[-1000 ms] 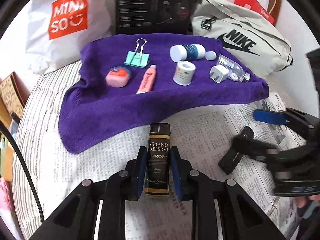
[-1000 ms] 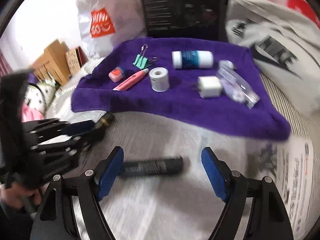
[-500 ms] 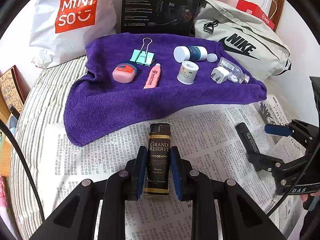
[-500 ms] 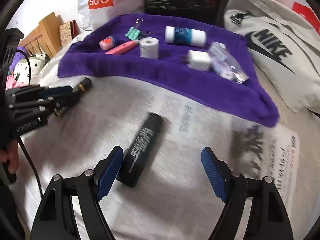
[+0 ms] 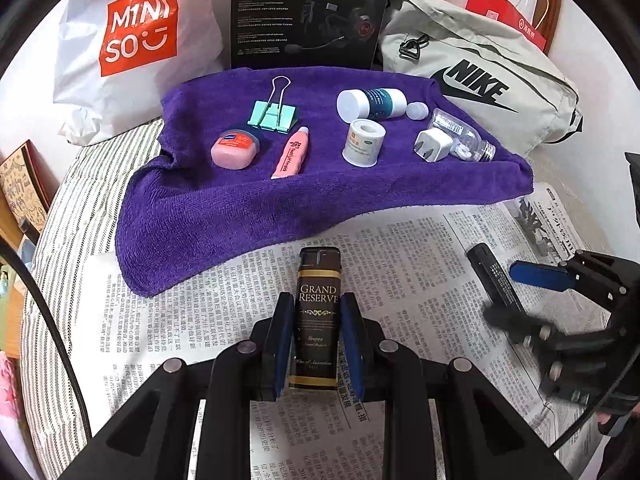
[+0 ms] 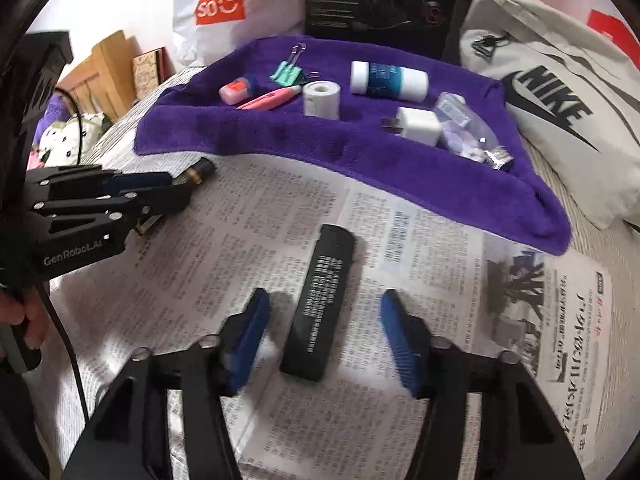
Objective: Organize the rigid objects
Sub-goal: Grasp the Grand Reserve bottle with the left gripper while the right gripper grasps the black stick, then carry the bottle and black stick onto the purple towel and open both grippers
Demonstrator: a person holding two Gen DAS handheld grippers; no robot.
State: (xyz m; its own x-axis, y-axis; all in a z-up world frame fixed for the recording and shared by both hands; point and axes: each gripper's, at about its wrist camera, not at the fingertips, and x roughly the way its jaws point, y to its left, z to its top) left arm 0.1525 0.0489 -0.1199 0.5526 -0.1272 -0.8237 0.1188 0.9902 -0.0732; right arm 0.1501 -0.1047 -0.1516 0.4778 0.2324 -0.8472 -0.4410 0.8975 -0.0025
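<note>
Left hand-held gripper [image 5: 318,344] pinching the lighter [image 5: 319,312] over the newspaper [image 5: 192,320]; right hand-held gripper [image 6: 324,334] spread astride the black stick [image 6: 324,304] lying there: light, stiff, slick-looking, best pinched mid-body across flat sides.

Both wrist views look low, close, toward the shared purple towel [image 5: 320,200].

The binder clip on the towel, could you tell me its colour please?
Mint green binder clip with silver wire handles, clearest in the left wrist view.
</note>
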